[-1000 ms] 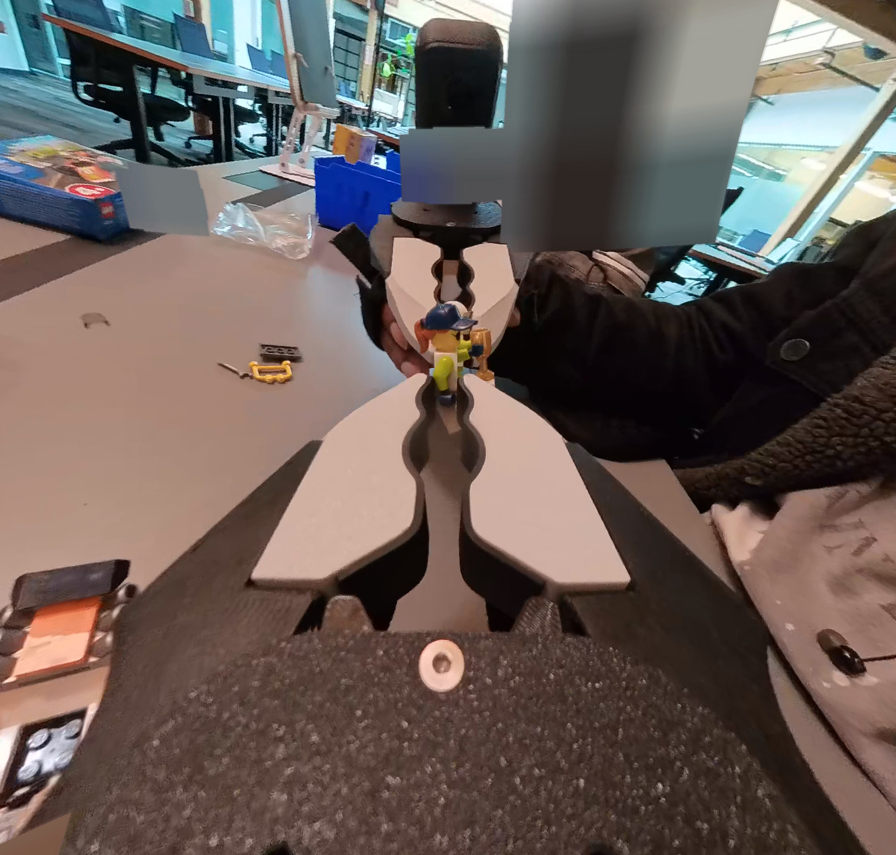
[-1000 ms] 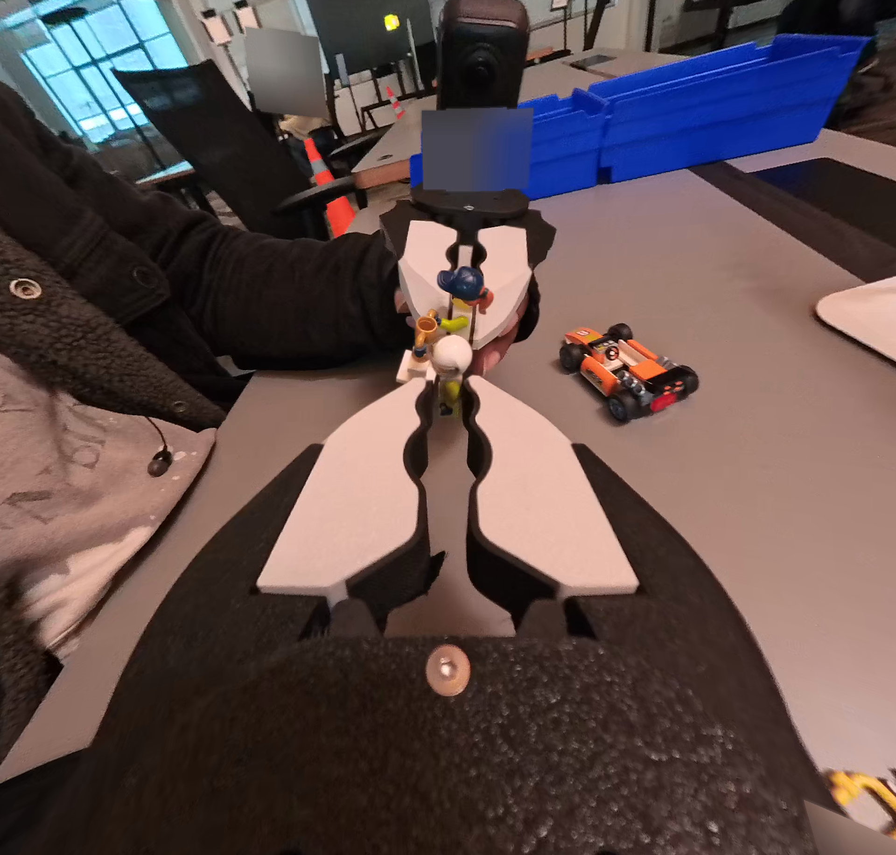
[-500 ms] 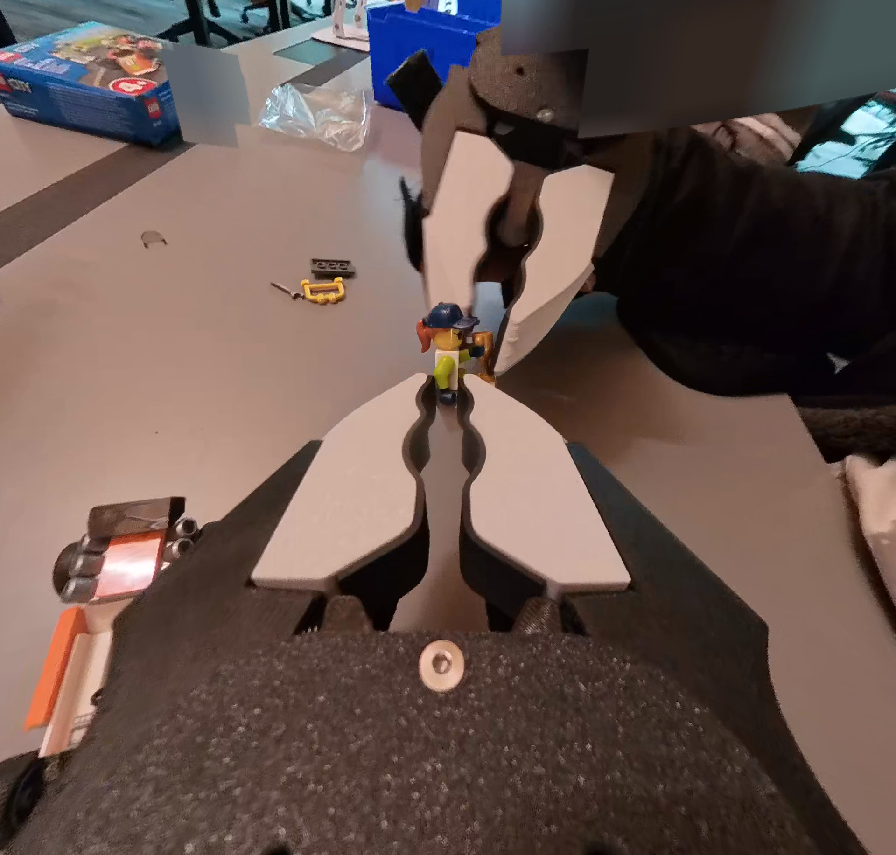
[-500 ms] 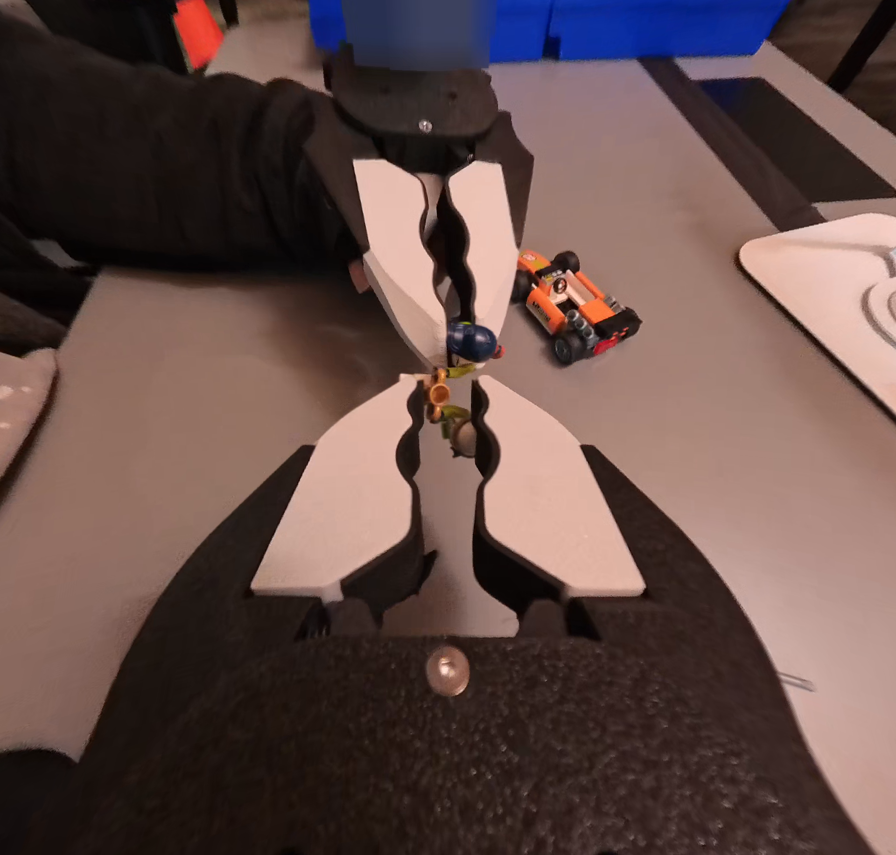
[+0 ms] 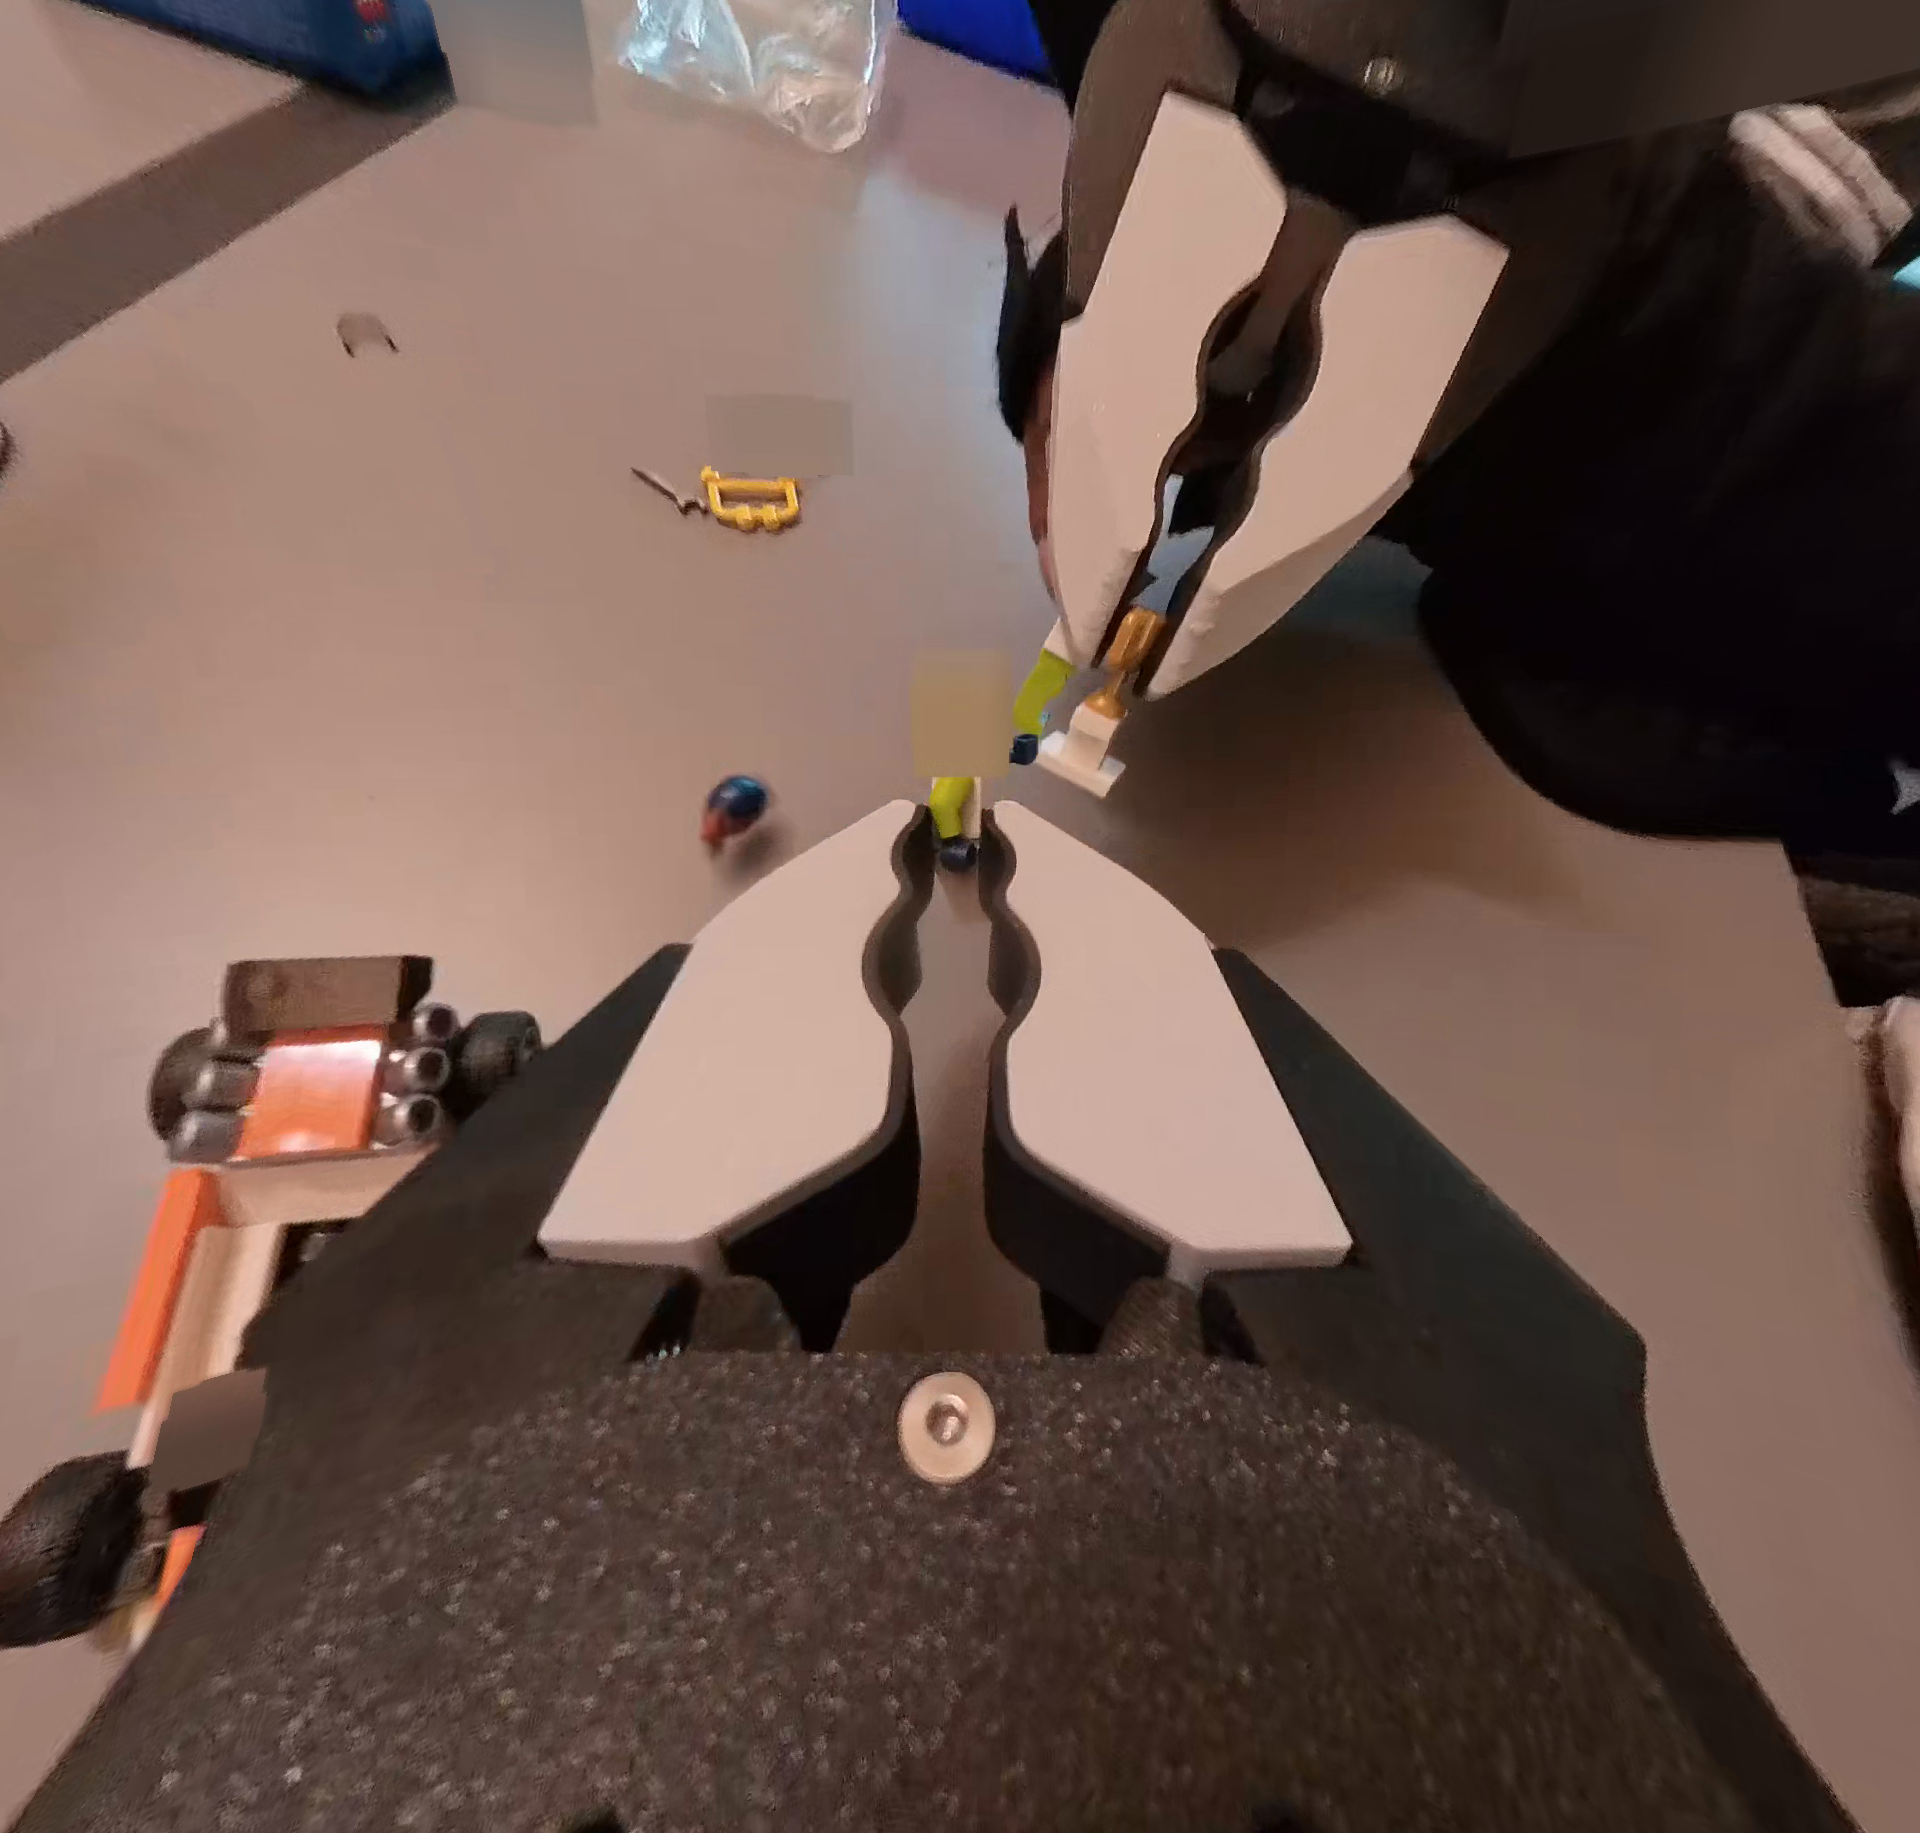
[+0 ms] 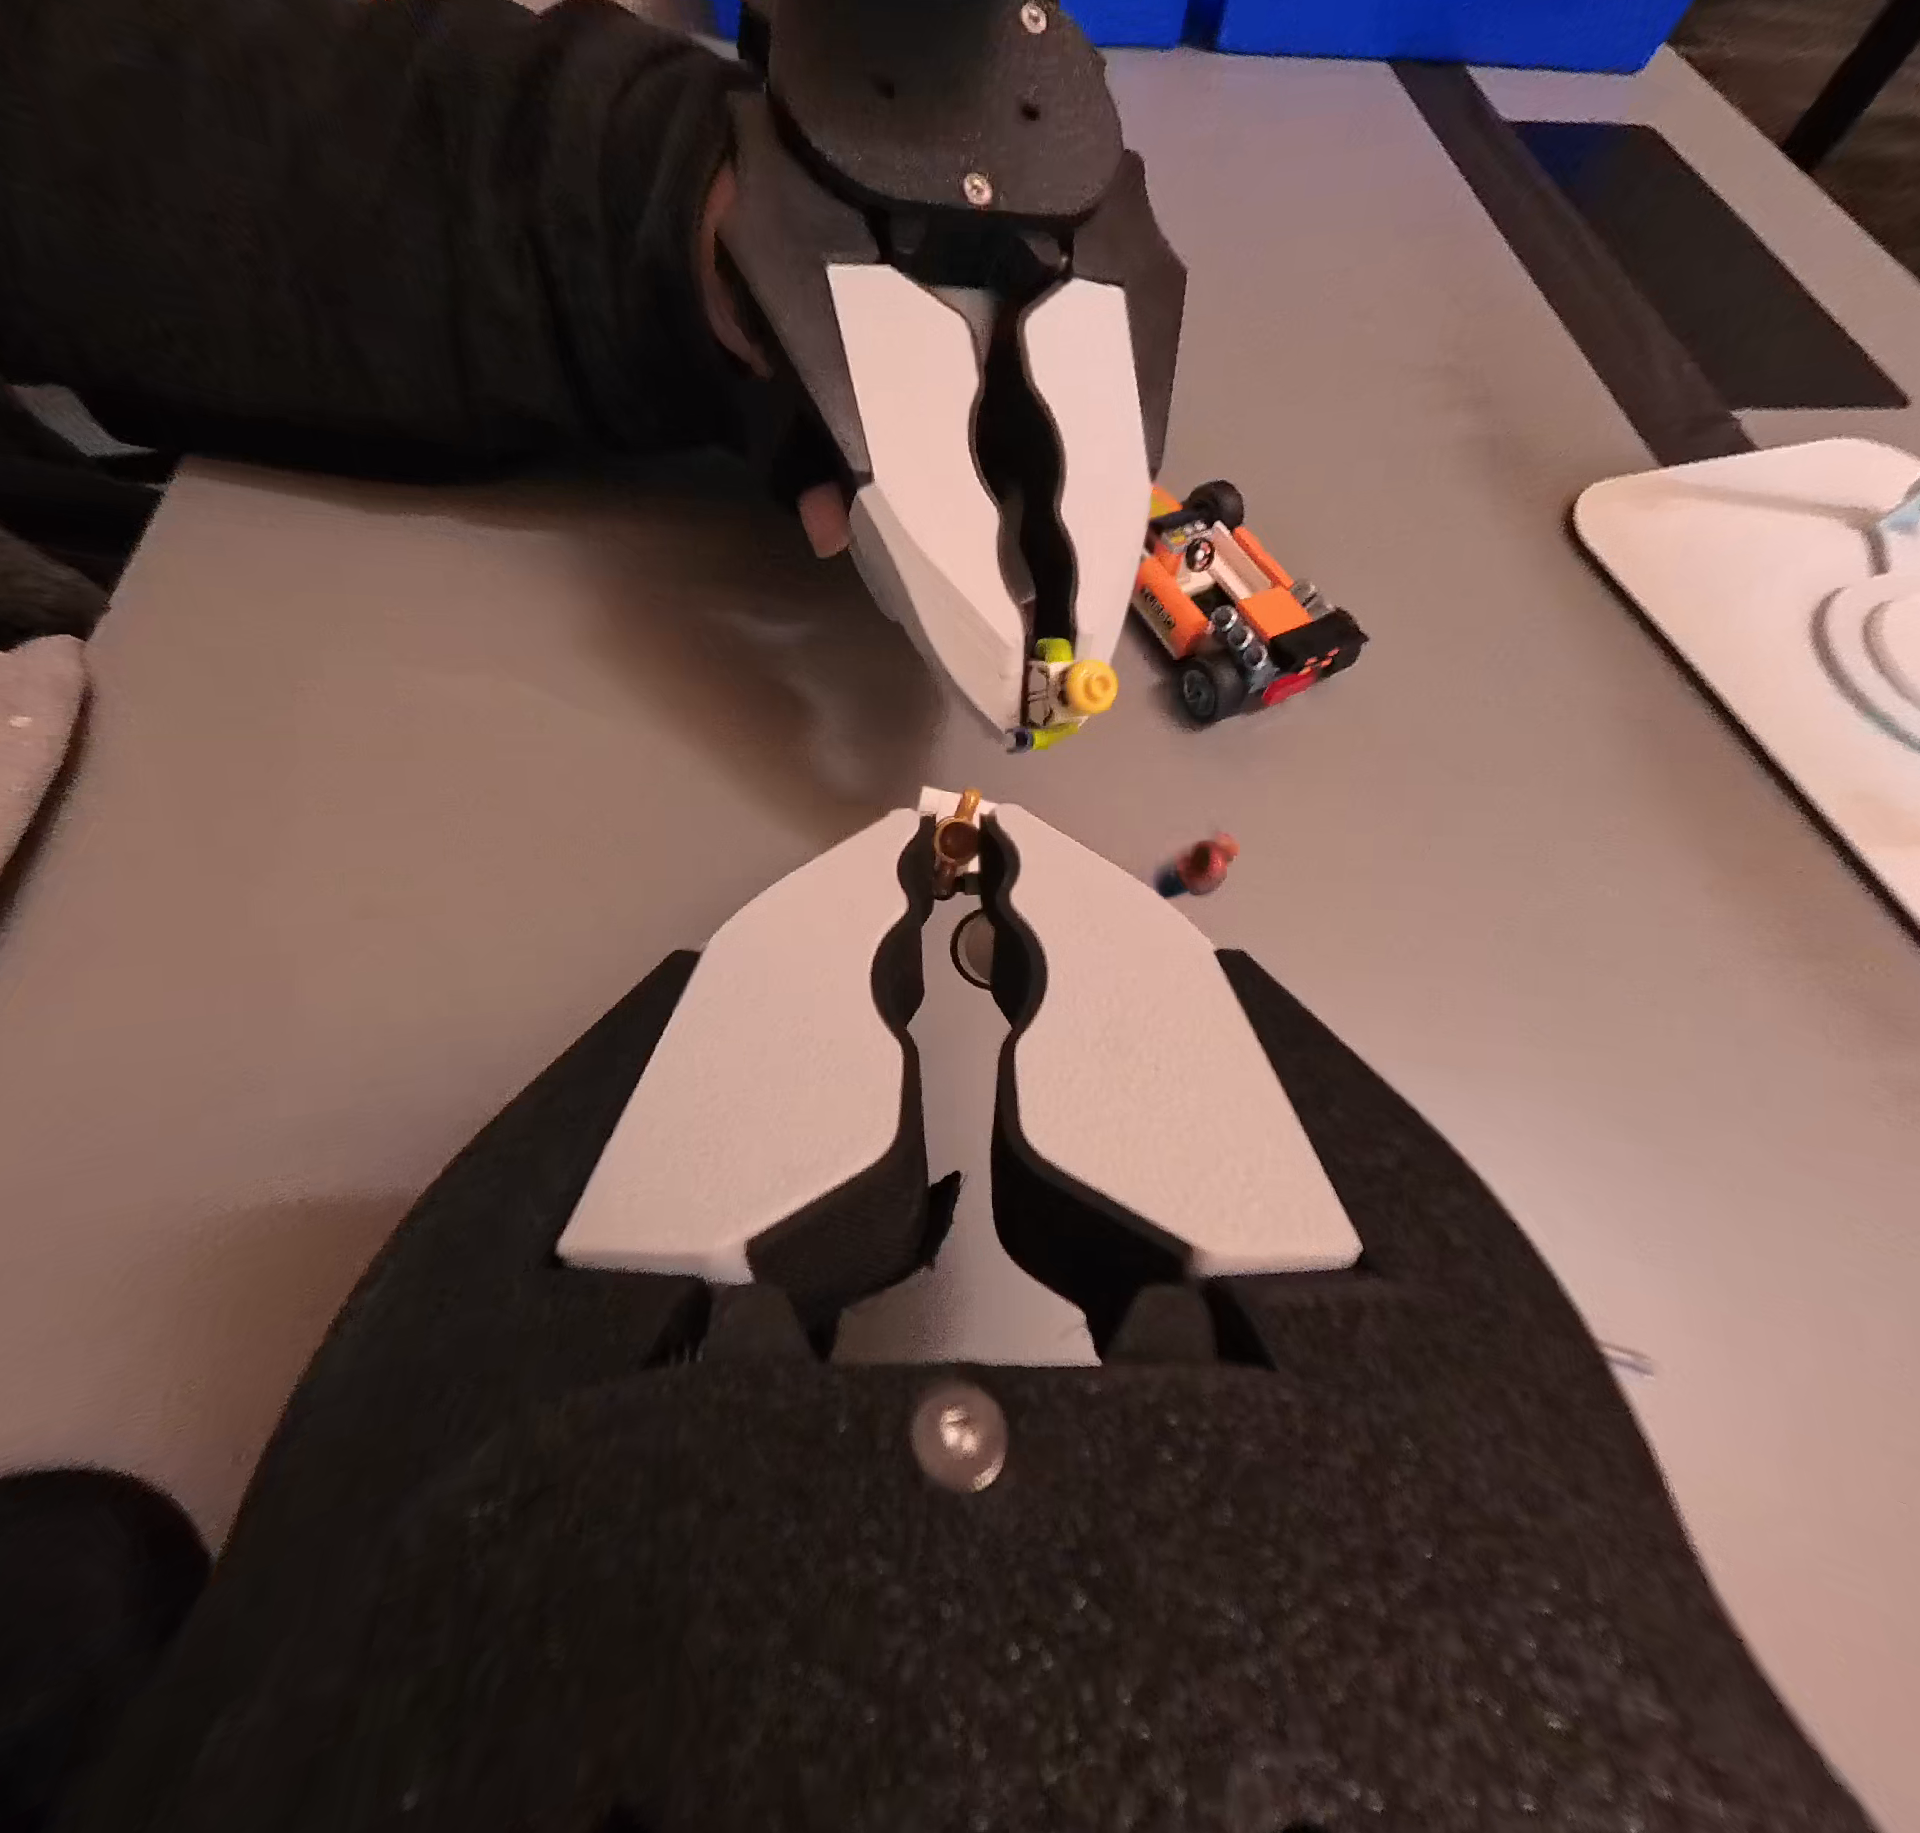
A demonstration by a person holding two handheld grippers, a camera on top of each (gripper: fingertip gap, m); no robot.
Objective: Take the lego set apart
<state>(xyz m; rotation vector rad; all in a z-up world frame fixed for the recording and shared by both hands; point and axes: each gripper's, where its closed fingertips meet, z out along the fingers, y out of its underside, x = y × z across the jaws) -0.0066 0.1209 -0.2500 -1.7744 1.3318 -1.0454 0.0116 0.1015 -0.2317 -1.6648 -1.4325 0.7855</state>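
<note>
Pinching the lime-armed minifigure [image 5: 954, 809] between its tips, the left gripper [image 5: 954, 827] has its jaws closed on the torso. The right gripper [image 6: 954, 827] has its jaws clamped on a gold trophy [image 6: 954, 838] with a white base. Both hover low above the grey desk [image 5: 416, 703], tips near each other. On the desk lie the blue cap with orange hair [image 5: 736, 804], the orange car [image 6: 1236, 599], and farther off a yellow piece [image 5: 750, 501].
</note>
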